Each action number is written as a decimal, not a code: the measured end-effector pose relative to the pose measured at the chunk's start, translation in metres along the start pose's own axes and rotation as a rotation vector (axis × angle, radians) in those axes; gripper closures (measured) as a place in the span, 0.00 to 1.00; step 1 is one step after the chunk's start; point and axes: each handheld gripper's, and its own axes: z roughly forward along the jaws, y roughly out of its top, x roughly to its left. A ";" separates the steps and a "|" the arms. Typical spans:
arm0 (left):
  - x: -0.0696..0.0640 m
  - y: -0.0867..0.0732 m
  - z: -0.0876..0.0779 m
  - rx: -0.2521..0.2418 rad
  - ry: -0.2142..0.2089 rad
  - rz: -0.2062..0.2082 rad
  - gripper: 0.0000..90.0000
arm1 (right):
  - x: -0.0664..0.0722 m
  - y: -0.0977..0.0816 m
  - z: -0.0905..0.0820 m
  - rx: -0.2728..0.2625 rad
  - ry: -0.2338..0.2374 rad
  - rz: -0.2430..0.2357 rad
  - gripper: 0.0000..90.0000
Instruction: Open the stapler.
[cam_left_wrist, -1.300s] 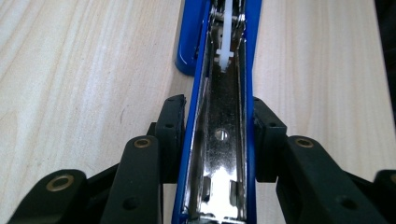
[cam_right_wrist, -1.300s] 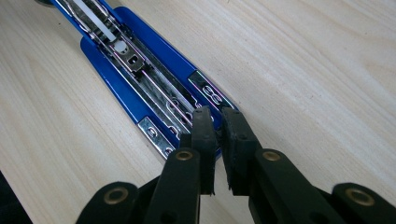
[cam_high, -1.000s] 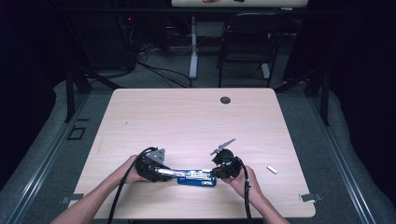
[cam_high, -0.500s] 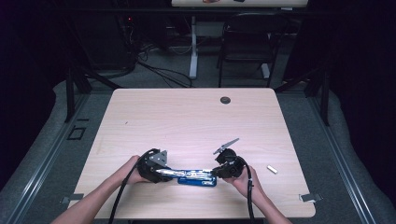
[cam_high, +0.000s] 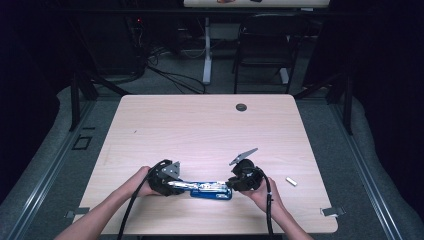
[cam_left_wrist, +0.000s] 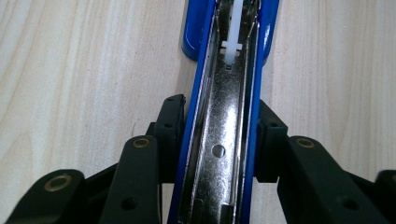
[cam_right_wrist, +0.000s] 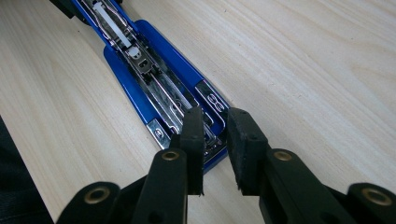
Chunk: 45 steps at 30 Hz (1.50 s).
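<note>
Near edge of the surface (cam_high: 200, 125), the open blue stapler (cam_high: 210, 189) lies flat, left claw (cam_left_wrist: 218, 140) clamped on its stiff, slick metal sides while right claw (cam_right_wrist: 215, 135), just opening, hovers empty over the far-right end—grip those rigid flanks.

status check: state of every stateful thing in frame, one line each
blue stapler: lying flat on the table, opened out, metal staple channel exposed.
left hand-held gripper: shut on the stapler, pads pressing both sides.
right hand-held gripper: jaws have just been opening, small gap, pads over the stapler's end, gripping nothing.
small white piece: lying loose on the table, right of the hands.
</note>
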 end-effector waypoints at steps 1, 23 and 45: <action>0.000 0.000 0.000 0.000 -0.001 0.000 0.69 | 0.000 0.000 -0.001 0.000 -0.004 -0.004 0.85; 0.000 0.001 0.000 0.002 -0.001 -0.006 0.69 | -0.030 -0.020 -0.048 -0.054 -0.087 0.082 0.48; 0.001 0.002 0.001 0.001 -0.007 0.001 0.70 | -0.071 -0.045 -0.081 -0.062 -0.253 0.202 0.32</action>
